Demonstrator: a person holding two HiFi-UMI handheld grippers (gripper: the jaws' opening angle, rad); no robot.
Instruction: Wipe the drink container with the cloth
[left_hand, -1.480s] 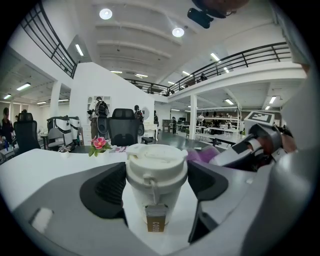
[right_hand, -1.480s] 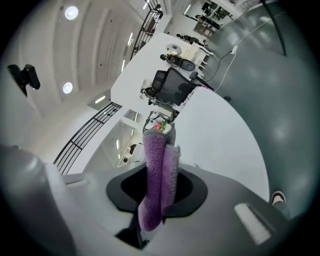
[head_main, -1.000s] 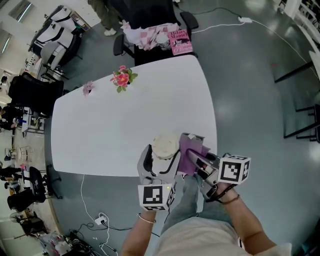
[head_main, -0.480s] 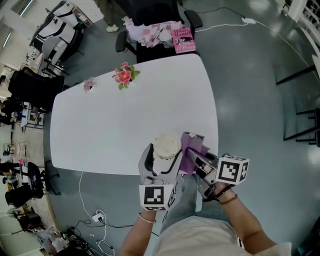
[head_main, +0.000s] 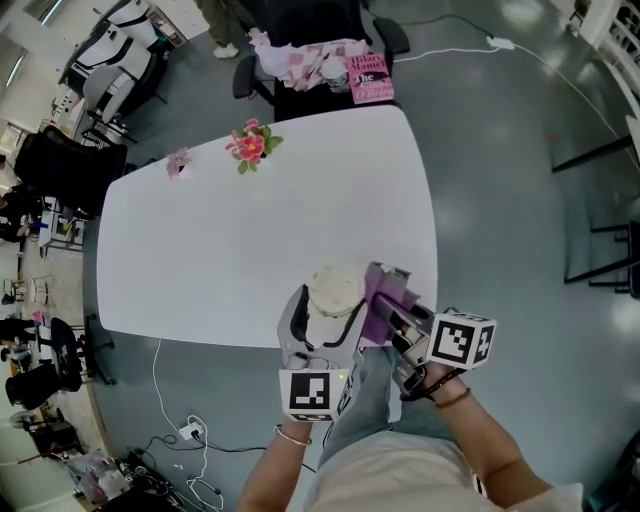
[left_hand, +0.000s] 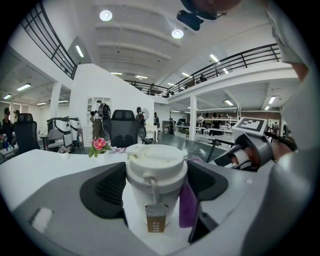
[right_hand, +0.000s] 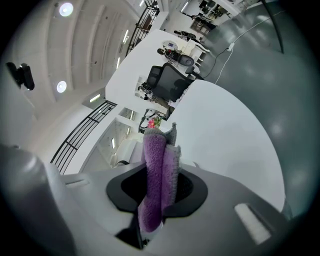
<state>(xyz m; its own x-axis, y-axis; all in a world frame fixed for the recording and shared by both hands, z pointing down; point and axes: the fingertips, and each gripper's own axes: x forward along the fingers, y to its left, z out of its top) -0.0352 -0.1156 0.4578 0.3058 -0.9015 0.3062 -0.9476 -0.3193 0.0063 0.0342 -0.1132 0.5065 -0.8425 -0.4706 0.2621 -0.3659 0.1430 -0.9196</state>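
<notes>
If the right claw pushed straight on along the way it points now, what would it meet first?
Most likely the drink container: the right claw points toward its side, and the purple cloth it grips lies against or just beside it. Depth is unclear.

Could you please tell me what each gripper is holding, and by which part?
The left gripper clamps the white lidded cup by its sides below the lid; the right gripper pinches the folded purple cloth at mid-length.
</notes>
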